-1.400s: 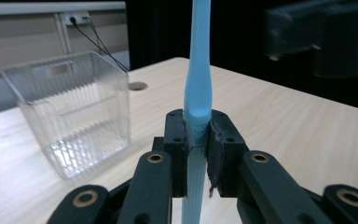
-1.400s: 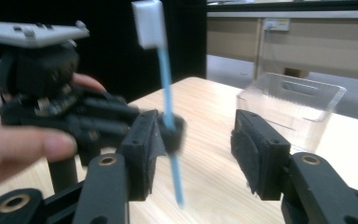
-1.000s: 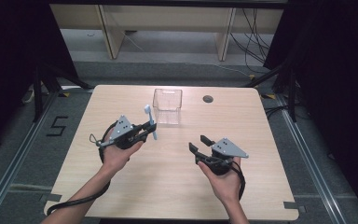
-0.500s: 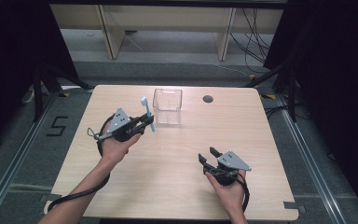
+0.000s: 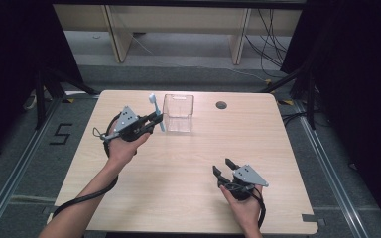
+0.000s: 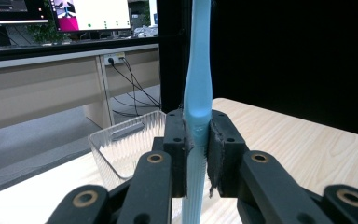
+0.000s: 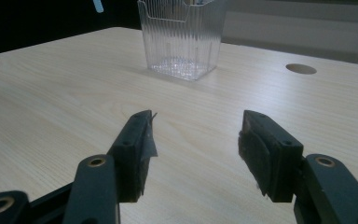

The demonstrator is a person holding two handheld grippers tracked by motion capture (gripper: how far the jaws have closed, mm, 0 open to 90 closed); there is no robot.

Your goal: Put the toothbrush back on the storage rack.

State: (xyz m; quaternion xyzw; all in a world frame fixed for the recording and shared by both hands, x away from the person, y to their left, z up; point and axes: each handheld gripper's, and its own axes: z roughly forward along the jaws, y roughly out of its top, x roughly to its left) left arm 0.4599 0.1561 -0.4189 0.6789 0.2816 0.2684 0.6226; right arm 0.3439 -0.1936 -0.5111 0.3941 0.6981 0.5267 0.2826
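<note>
Toothbrush (image 6: 197, 93) stands upright, clamped in the left gripper (image 5: 154, 119) just beside the clear box (image 5: 177, 113), while the right gripper (image 5: 222, 167) (jaws apart, nothing between them) sits well apart.

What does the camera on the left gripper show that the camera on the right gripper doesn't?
The left gripper view alone shows the black pads shut on a light blue toothbrush that stands upright between them, with monitors on a bench behind.

The right gripper view alone shows the right gripper with its jaws open and nothing between them, low over the table, and a round hole in the tabletop.

Both share the clear ribbed plastic container, which has nothing in it, standing on the pale wooden table.
</note>
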